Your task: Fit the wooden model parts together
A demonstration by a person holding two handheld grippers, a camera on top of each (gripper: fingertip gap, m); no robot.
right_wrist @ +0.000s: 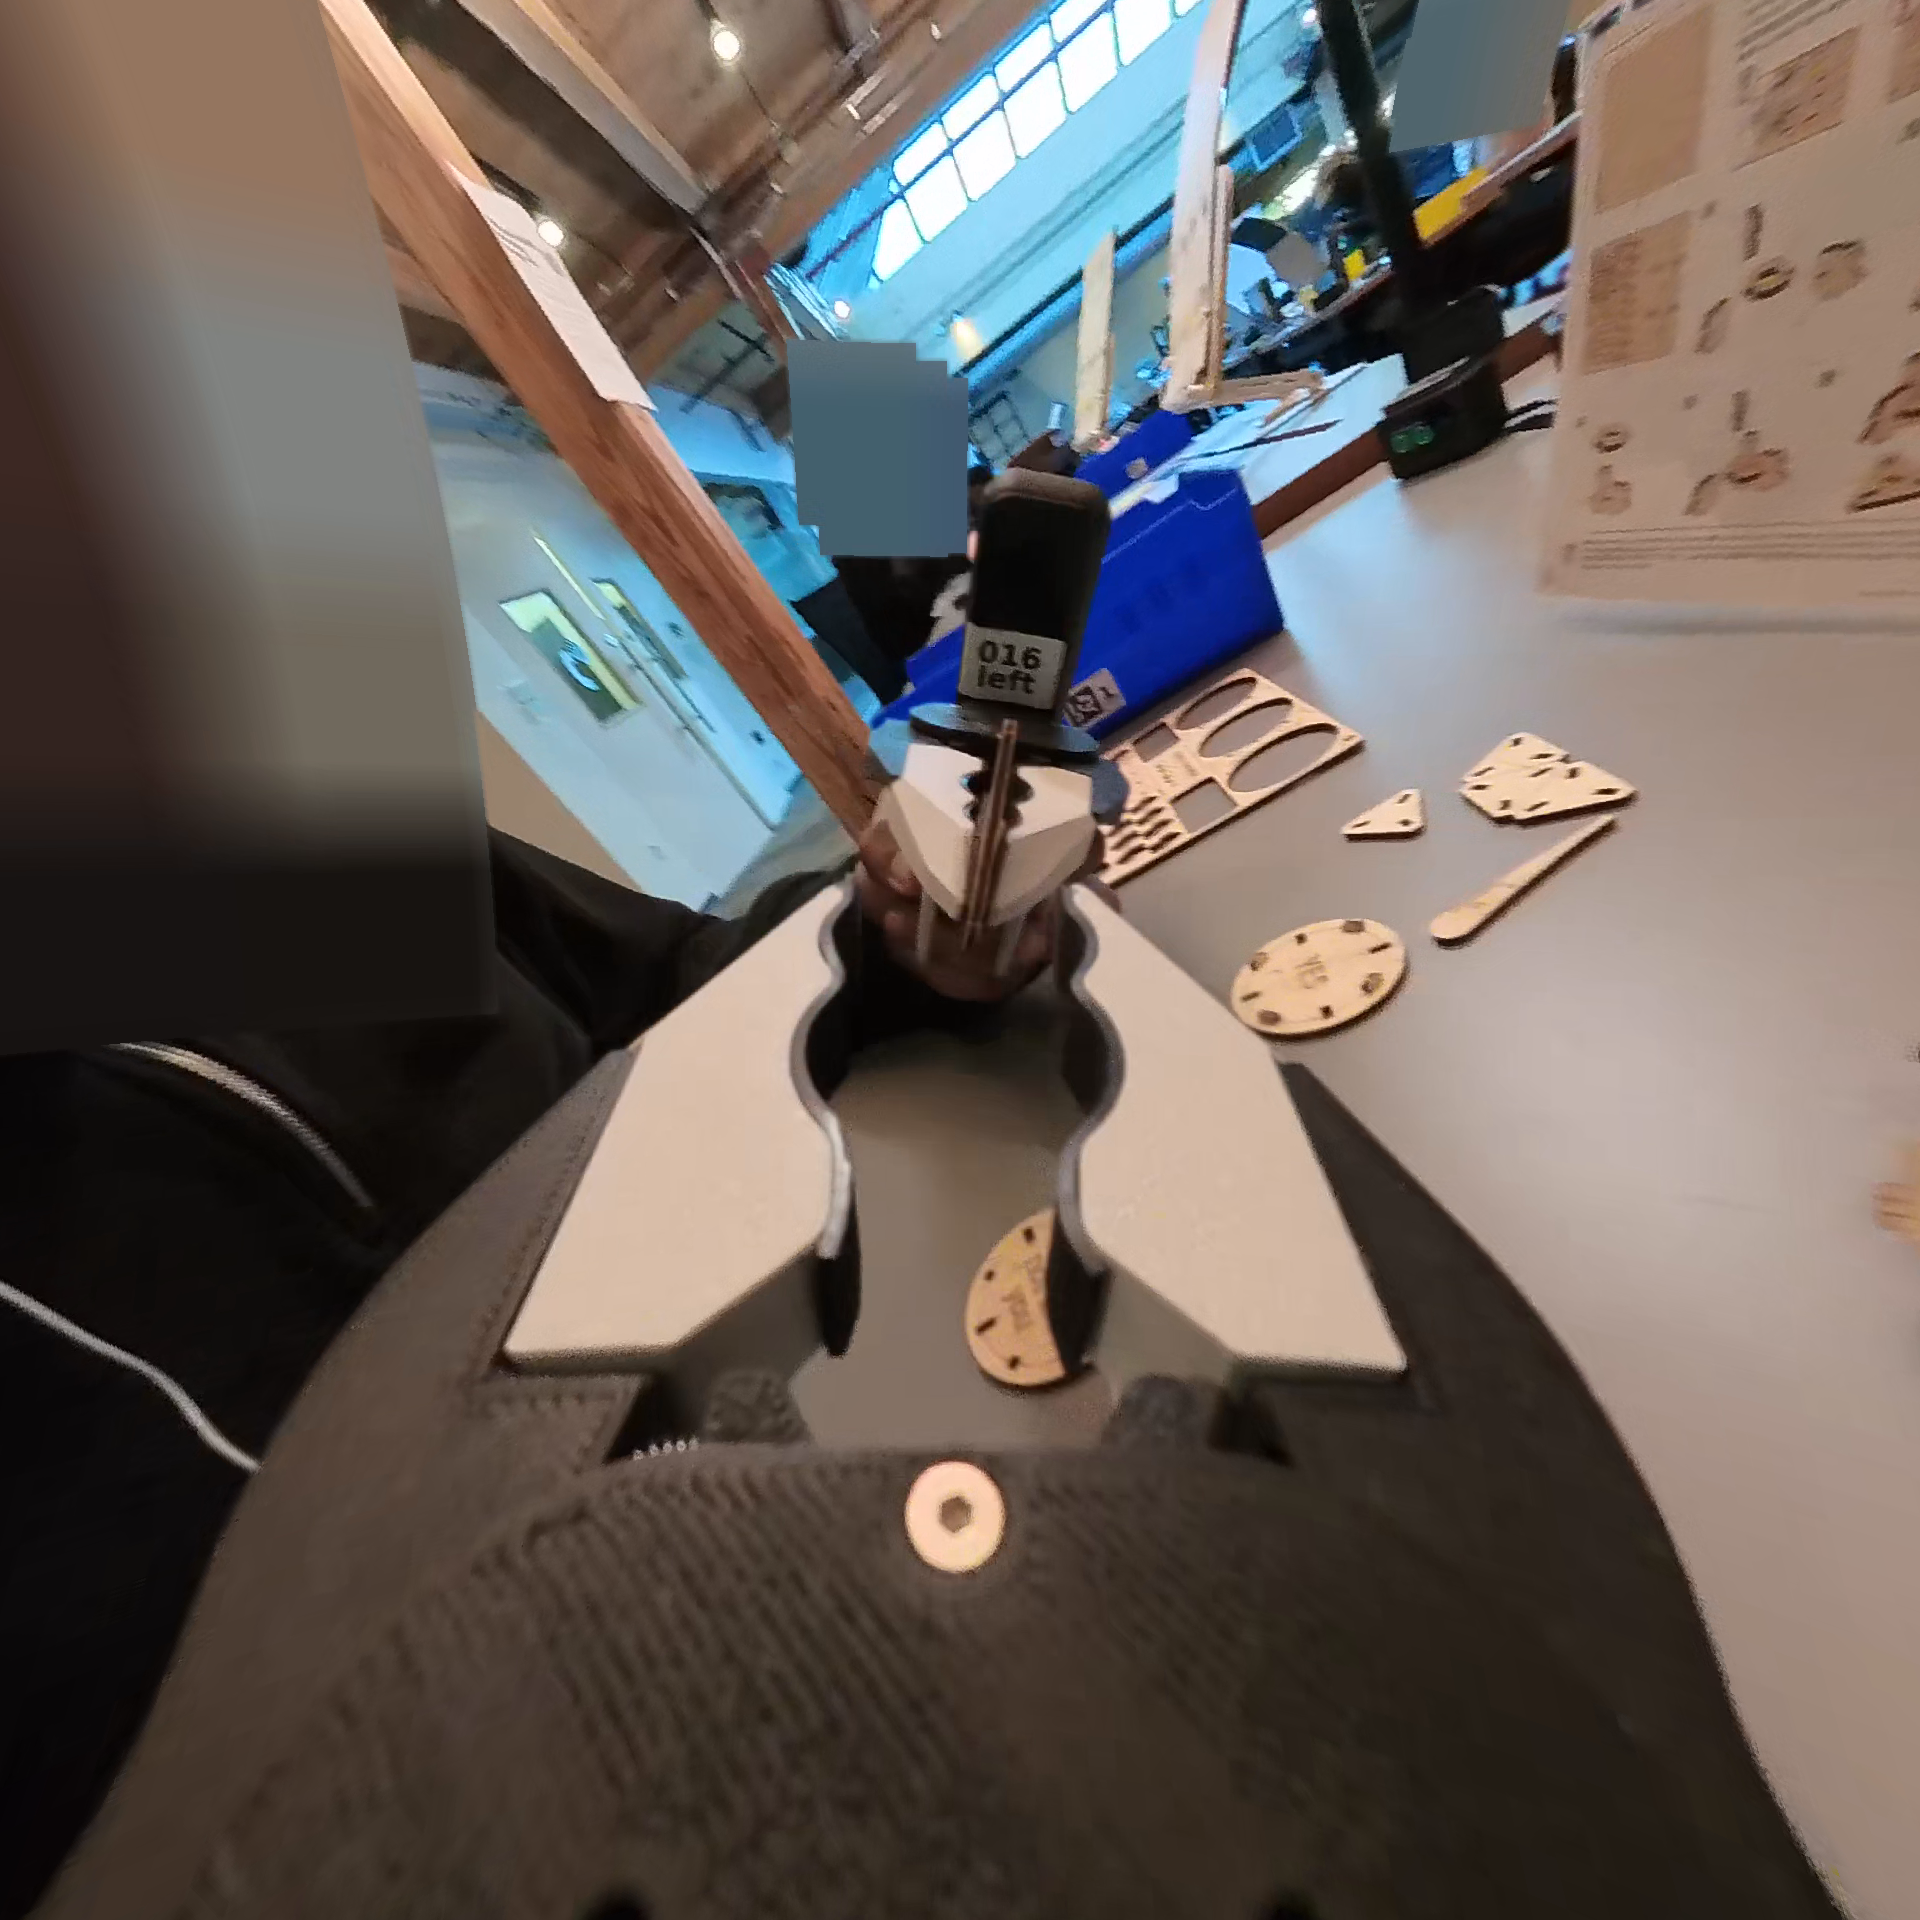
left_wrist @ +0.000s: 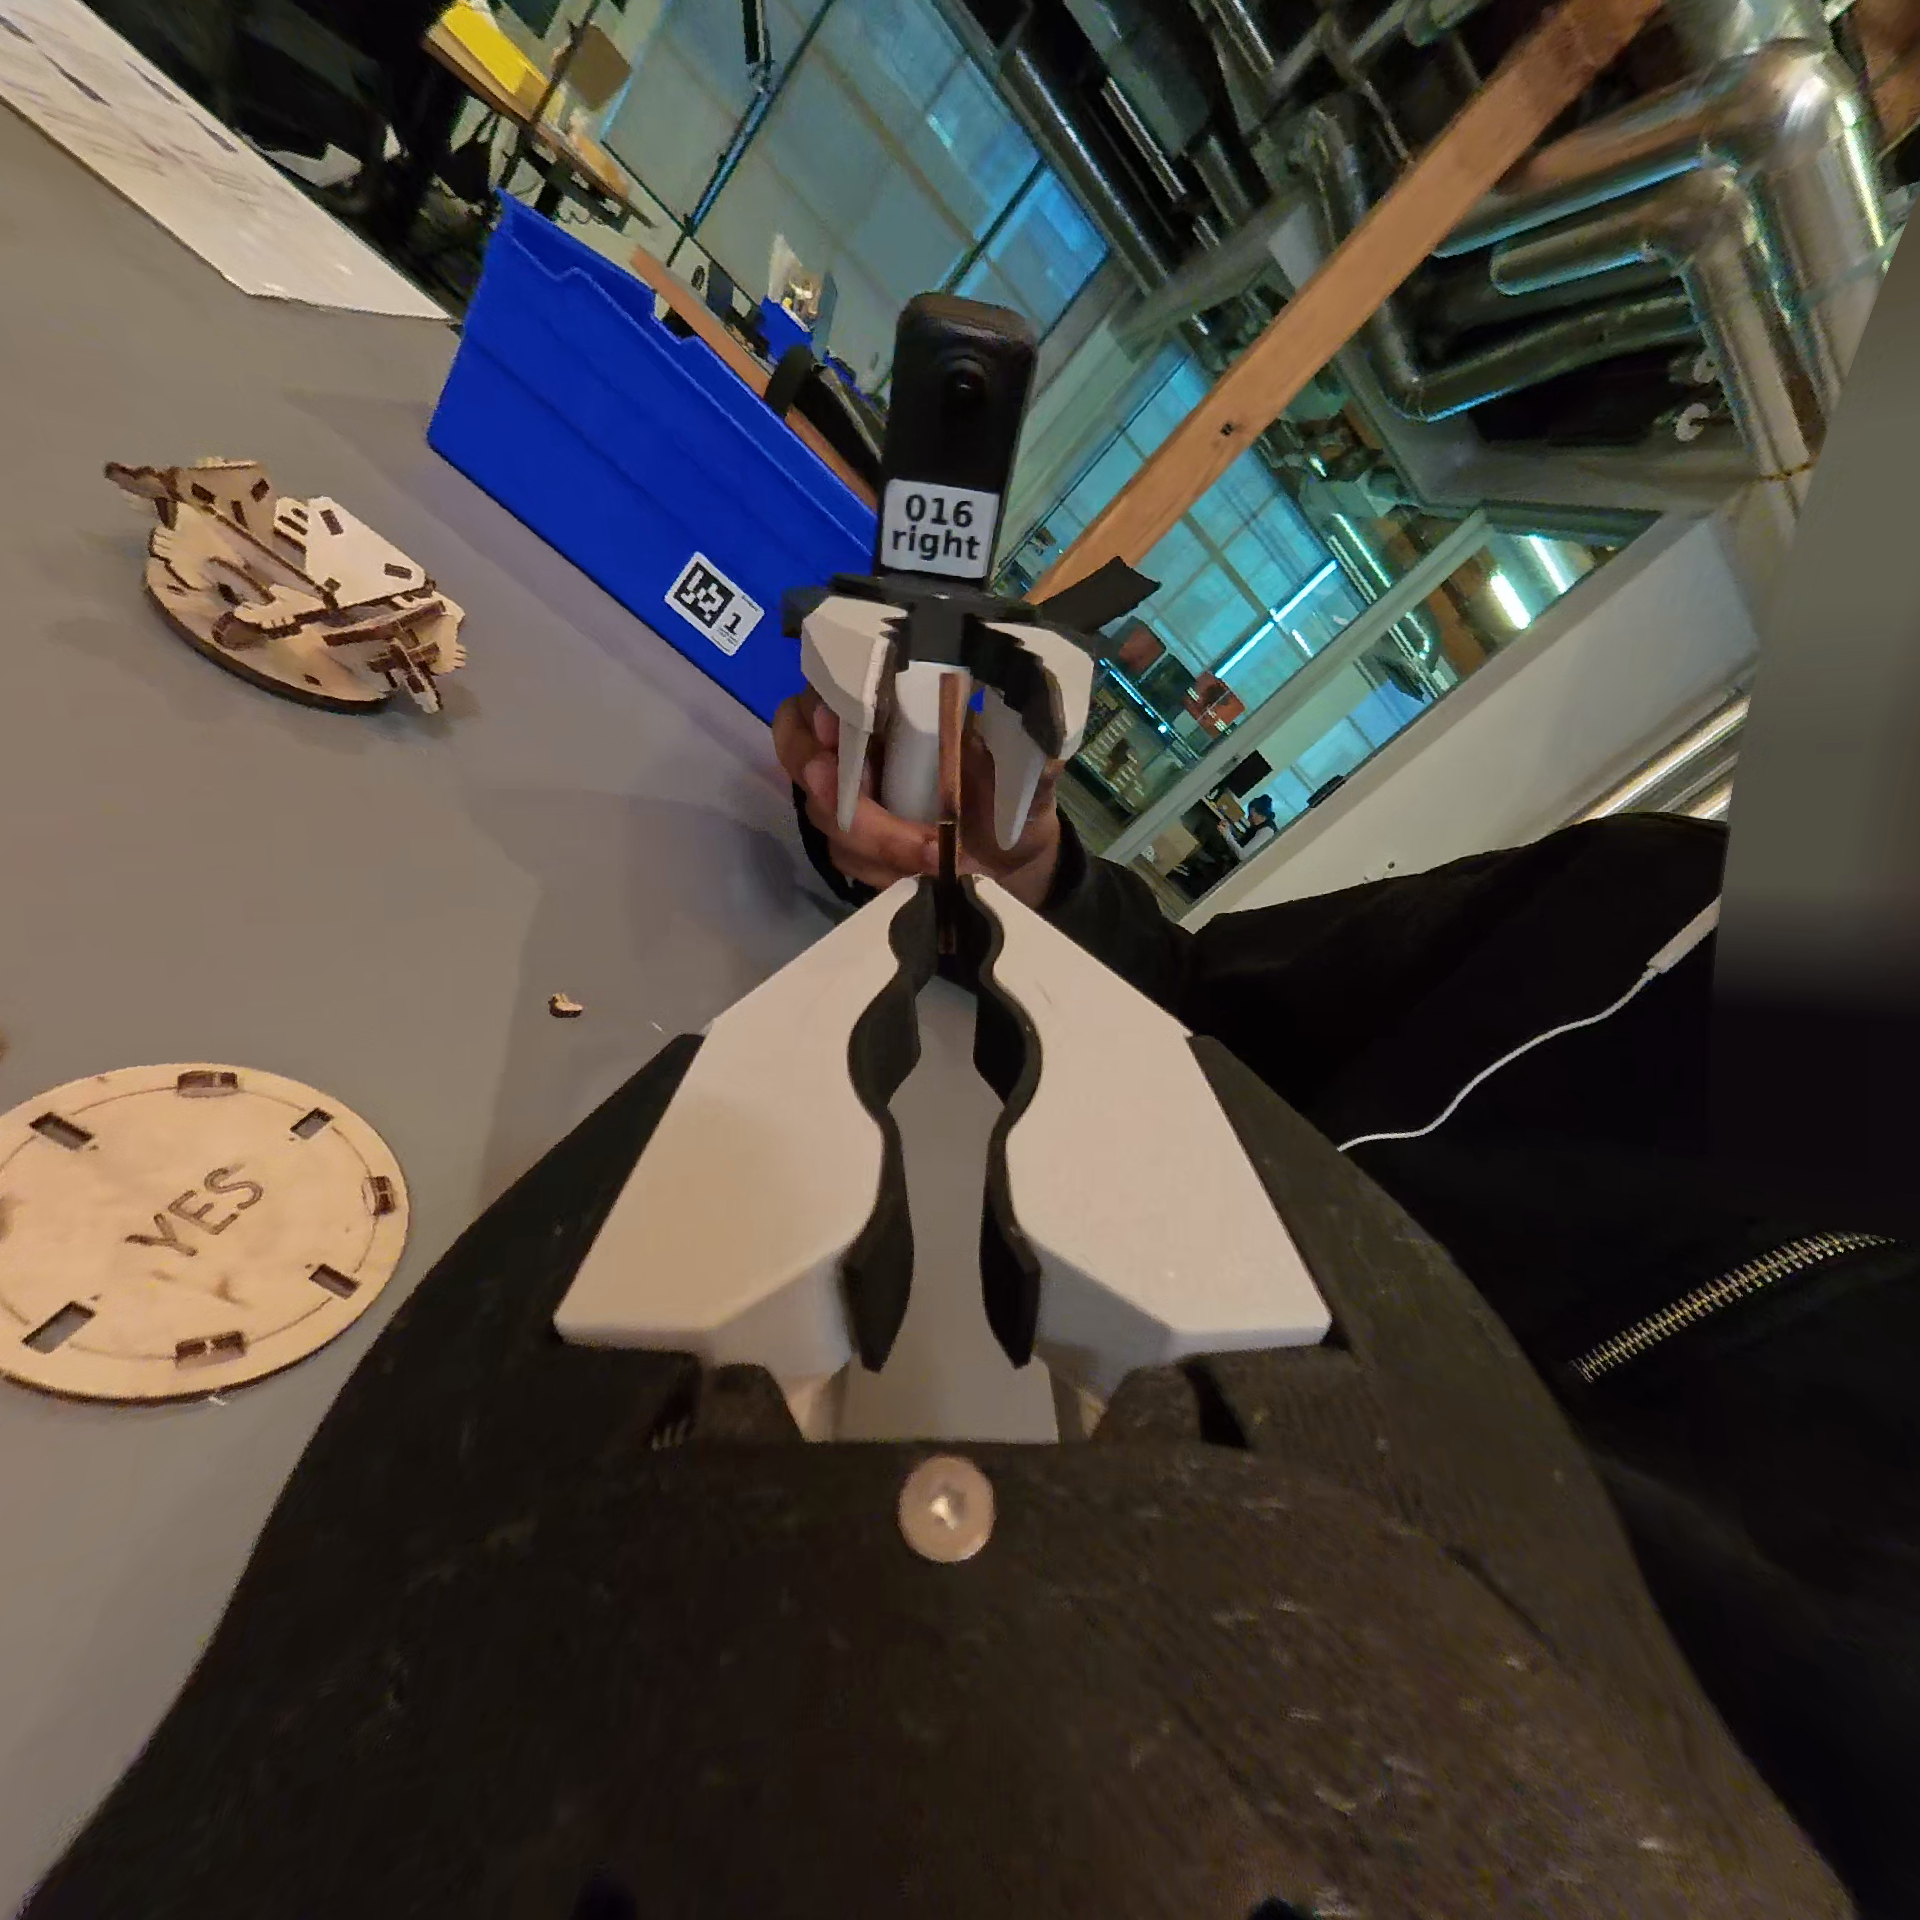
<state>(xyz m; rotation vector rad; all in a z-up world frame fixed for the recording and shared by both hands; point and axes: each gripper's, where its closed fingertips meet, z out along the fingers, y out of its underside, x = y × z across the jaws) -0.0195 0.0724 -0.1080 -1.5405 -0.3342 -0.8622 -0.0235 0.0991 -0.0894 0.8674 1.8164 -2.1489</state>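
Left tool (left_wrist: 943, 883) clamped on a thin wooden piece (left_wrist: 945, 790), held edge-on, both dark pads tight against it at the tips. Piece sticks out past the fingertips toward the right tool (left_wrist: 935, 769), which faces it nose to nose. Right tool's view confirms: left tool (right_wrist: 977, 904) pinching the thin ply piece (right_wrist: 992, 821) on edge, above the table and near its edge.

Right tool (right_wrist: 961, 935) spread open, fingers either side of the left tool's nose, pads not pressing on anything. Cannot tell whether a fingertip touches the wooden piece.

Surroundings, largest down:
- grey table (left_wrist: 312, 883) under both tools
- blue bin (left_wrist: 623, 447) at the far edge, square-code sticker on its side
- printed instruction sheet (right_wrist: 1745, 312) on the right side of the table
- laser-cut ply sheet with oval cutouts (right_wrist: 1236, 758) lying flat just in front of the bin
- part-built wooden model on a round base (left_wrist: 301, 592), well left of the tools
- round slotted wooden disc (left_wrist: 187, 1226), flat on the table, near the left tool – same disc (right_wrist: 1320, 977) right of the right tool
- second disc (right_wrist: 1013, 1309) seen below, between the right tool's fingers, lying on the table
- stacked triangular plates (right_wrist: 1548, 790), small triangle (right_wrist: 1387, 816), flat stick (right_wrist: 1517, 883) – all loose, well apart from both tools
- tiny wood offcut (left_wrist: 564, 1005)
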